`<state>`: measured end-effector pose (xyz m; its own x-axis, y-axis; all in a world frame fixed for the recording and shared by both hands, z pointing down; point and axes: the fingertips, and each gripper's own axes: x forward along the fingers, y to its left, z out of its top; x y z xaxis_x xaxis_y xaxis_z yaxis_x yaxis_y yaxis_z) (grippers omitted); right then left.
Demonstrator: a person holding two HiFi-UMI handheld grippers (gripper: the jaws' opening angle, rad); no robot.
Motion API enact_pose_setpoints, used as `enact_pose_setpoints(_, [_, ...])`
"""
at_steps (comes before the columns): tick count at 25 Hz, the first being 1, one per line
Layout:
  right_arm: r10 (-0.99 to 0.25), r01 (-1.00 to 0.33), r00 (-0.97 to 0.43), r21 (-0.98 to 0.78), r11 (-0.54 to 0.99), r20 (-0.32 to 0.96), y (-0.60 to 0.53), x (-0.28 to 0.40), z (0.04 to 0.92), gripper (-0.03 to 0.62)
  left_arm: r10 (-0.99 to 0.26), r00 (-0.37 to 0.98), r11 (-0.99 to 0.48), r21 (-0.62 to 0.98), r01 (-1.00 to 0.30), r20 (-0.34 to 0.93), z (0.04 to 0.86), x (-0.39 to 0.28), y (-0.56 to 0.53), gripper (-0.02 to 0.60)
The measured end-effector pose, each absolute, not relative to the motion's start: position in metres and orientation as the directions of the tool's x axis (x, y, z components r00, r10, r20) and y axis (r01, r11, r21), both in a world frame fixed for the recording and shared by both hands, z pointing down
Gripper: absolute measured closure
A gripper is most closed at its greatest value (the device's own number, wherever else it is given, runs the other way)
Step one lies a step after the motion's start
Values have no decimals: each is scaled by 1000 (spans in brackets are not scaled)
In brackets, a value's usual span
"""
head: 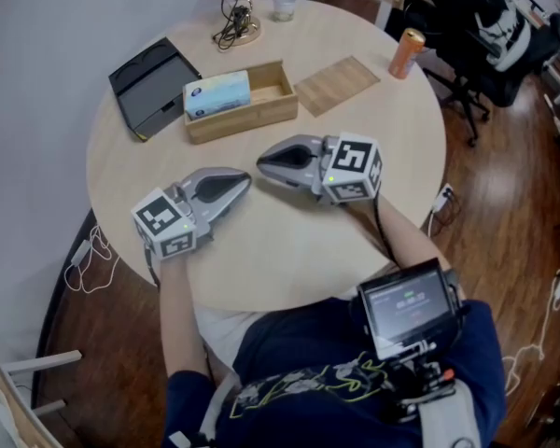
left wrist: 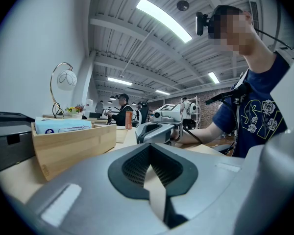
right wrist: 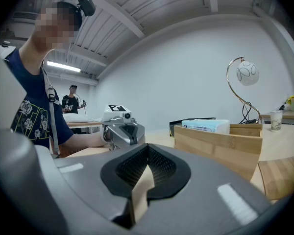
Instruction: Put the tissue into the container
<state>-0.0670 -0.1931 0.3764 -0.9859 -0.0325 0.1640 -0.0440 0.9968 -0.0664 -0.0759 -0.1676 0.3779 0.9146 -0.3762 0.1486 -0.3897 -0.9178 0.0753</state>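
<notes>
**Tissue pack in the box, both grippers shut and lying below it**

Looking down from the head view: finds the tissue pack [head: 217, 94] lying in the left end of the wooden container [head: 247, 121], upper middle of the frame, on the round table [head: 289, 250]. Leaves the container's right end bare.

Places the left gripper [head: 246, 184] below the container, centre-left of the frame, flat on the tabletop with its tip aimed up and to the right. Places the right gripper [head: 262, 163] just right of that, tip aimed left, so that the two tips come close together at the frame's centre. Keeps both tips clear of the container. Puts the tissue pack above and slightly left of the tips, near them but touched by neither.

Reads both pairs of jaws as pressed together with nothing pinched, only bare tabletop showing past the dark pads in each gripper view. From the left gripper view, sets container and pack at the left of the frame and the other gripper at the centre. From the right gripper view, sets container and pack at the right and the other gripper at centre-left.

Elsewhere on the table: a thin wooden board [head: 337, 84] right of the container, an orange can [head: 407, 52] at upper right, a black case [head: 154, 87] at upper left, a lamp [head: 235, 26] with coiled cable and a small cup [head: 283, 6] at the top edge.
</notes>
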Motion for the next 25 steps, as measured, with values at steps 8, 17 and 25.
enact_pose_setpoints(8, [-29, -40, -987, -65, 997, 158, -193, -68, 378, 594, -379, 913, -917, 72, -392, 148, 379, -77, -168, 577])
enact_pose_setpoints(17, [-27, -37, -986, -60, 998, 162, -193, -67, 379, 594, -379, 914, -917, 71, -392, 146, 379, -76, -169, 577])
enact_pose_setpoints(25, [-22, -32, -986, -53, 998, 167, -193, -66, 380, 594, -377, 915, -918, 70, -390, 144, 378, -75, -169, 577])
